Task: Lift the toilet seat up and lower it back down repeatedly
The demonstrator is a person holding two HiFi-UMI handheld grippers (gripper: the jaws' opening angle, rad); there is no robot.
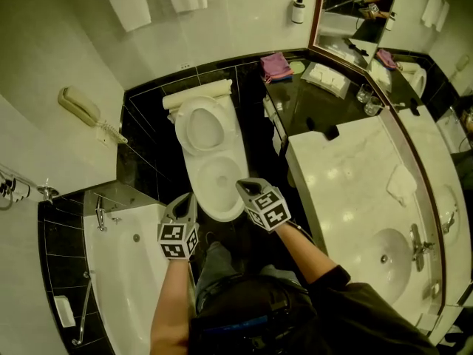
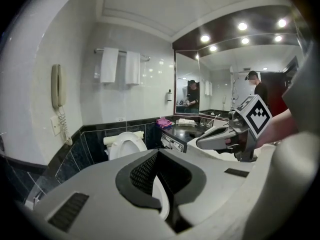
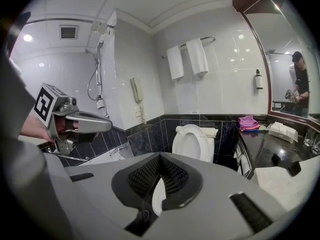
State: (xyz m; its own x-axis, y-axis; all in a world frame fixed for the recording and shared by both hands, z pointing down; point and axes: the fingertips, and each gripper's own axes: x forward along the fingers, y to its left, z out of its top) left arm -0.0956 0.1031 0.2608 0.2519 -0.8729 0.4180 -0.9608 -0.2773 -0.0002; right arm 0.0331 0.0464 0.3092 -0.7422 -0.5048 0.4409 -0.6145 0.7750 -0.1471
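Black tile runs round this bathroom, tub (image 1: 129, 272) on our left, sink counter (image 1: 347, 176) on our right, and dead ahead sits the toilet (image 1: 222, 180) against the back wall. Seat (image 1: 201, 126) is up right now, leaning back on the tank, bowl open below it. We hold both tools out in front of the bowl, touching nothing. Left gripper (image 1: 190, 198): jaws together, nothing in them. Right gripper (image 1: 242, 186): same story, pressed together and empty, near its partner.

So we reckon the next call is to bring that seat down. It looks like hard, glossy plastic on a hinge at the back: stiff, fairly light, and slick, so a pinch could skid off. Best bet, we think, is the top edge of the raised ring, farthest from the hinge, hooked with a closed tip or nipped across the rim. Let go early and it could slam on the porcelain, so we'd ride it all the way down.
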